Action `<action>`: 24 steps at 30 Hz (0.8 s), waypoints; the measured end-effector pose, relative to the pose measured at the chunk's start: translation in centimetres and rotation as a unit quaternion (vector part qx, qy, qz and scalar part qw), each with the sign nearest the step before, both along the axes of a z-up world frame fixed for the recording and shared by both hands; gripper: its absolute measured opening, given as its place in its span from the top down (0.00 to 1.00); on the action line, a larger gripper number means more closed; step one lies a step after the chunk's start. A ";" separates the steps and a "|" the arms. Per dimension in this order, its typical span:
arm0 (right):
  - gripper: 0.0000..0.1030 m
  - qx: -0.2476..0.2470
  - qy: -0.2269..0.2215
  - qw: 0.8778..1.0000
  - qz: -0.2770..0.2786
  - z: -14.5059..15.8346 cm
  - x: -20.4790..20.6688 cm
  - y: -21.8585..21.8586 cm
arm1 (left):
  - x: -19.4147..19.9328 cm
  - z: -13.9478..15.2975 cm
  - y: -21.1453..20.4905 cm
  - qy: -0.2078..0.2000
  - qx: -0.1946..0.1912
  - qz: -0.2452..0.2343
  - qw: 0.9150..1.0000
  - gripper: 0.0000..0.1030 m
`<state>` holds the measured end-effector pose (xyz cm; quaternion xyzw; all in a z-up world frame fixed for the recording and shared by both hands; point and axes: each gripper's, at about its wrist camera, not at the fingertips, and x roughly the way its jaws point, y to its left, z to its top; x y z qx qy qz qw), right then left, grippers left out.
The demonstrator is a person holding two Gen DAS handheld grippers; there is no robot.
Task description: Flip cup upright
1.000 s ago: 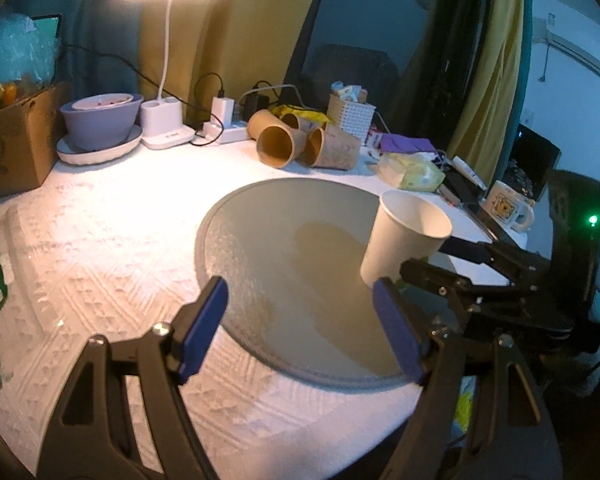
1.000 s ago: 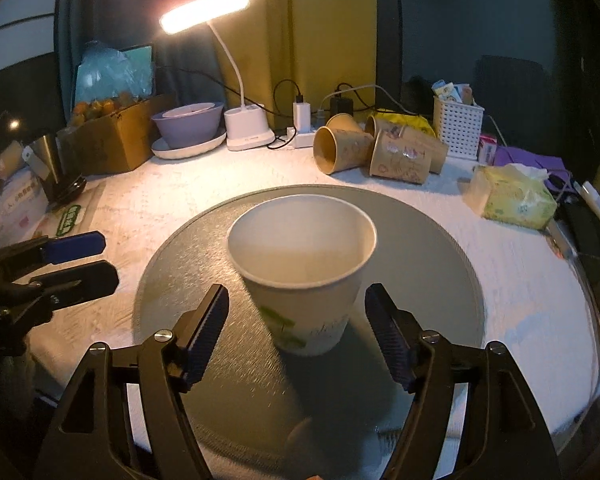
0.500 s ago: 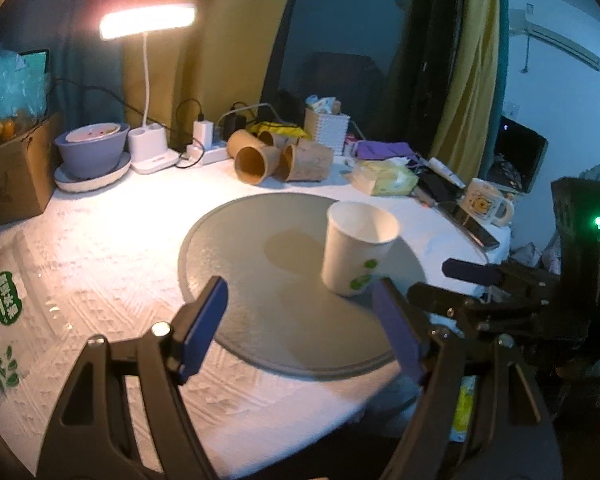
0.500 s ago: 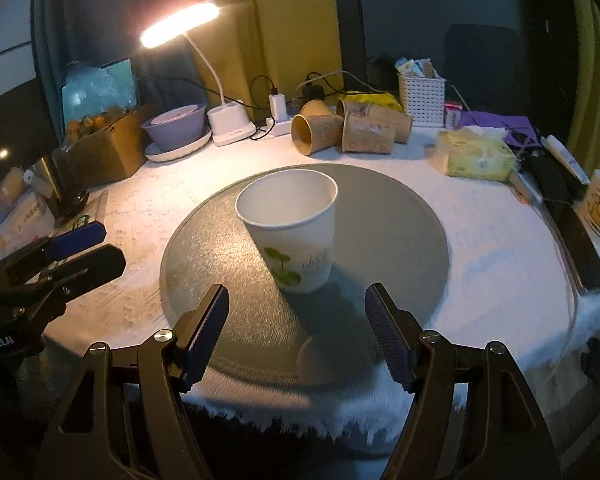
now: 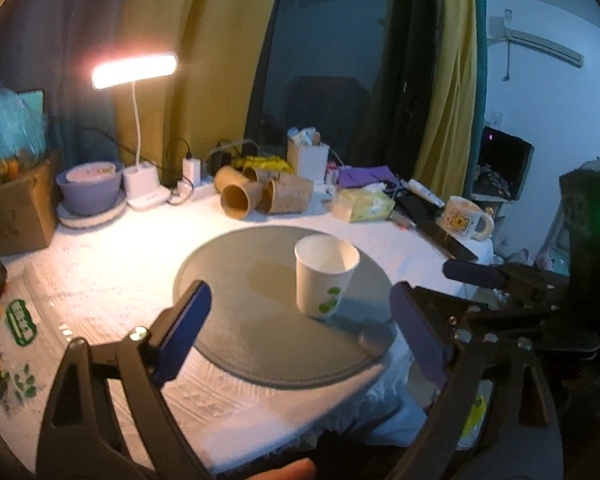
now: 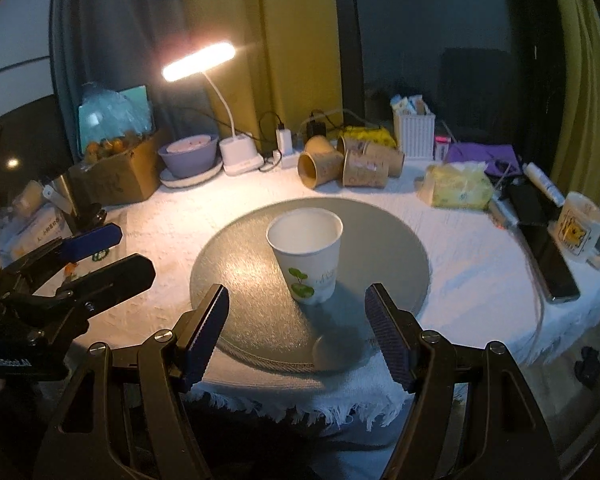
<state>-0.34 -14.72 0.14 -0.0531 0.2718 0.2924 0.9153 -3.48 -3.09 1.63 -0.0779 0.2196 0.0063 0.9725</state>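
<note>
A white paper cup (image 5: 324, 280) with green leaf print stands upright, mouth up, on a round grey mat (image 5: 236, 320). It also shows in the right wrist view (image 6: 306, 254), on the same mat (image 6: 240, 280). My left gripper (image 5: 300, 340) is open and empty, back from the cup near the table's front edge. My right gripper (image 6: 298, 334) is open and empty, also back from the cup. The right gripper shows at the right of the left wrist view (image 5: 480, 280); the left gripper shows at the left of the right wrist view (image 6: 100, 256).
Brown paper cups (image 6: 340, 164) lie on their sides at the back. A lit desk lamp (image 6: 200, 62), a purple bowl (image 6: 188, 156), a cardboard box (image 6: 116, 172), a tissue pack (image 6: 460, 188), a phone (image 6: 548, 256) and a mug (image 6: 584, 228) ring the white tablecloth (image 6: 480, 248).
Both grippers have pulled back and up from the cup, which now looks smaller and stands free on the mat. The right gripper's open fingers no longer flank it.
</note>
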 end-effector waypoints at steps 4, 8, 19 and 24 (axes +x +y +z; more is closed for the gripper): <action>0.29 -0.002 -0.021 1.000 -0.001 1.3 -0.9 -0.2 | -0.7 1.1 -0.2 -0.022 0.012 0.007 1.000 0.11; 0.29 0.000 -0.041 0.999 -0.002 2.6 -1.7 -0.7 | -1.5 2.2 -0.5 -0.043 0.022 0.012 0.999 0.11; 0.29 -0.001 -0.077 0.997 -0.008 4.8 -3.3 -1.5 | -2.3 3.7 -0.8 -0.069 0.037 0.008 0.997 0.11; 0.29 -0.001 -0.086 0.996 -0.009 5.4 -3.7 -1.7 | -3.1 4.6 -1.4 -0.092 0.044 0.001 0.995 0.11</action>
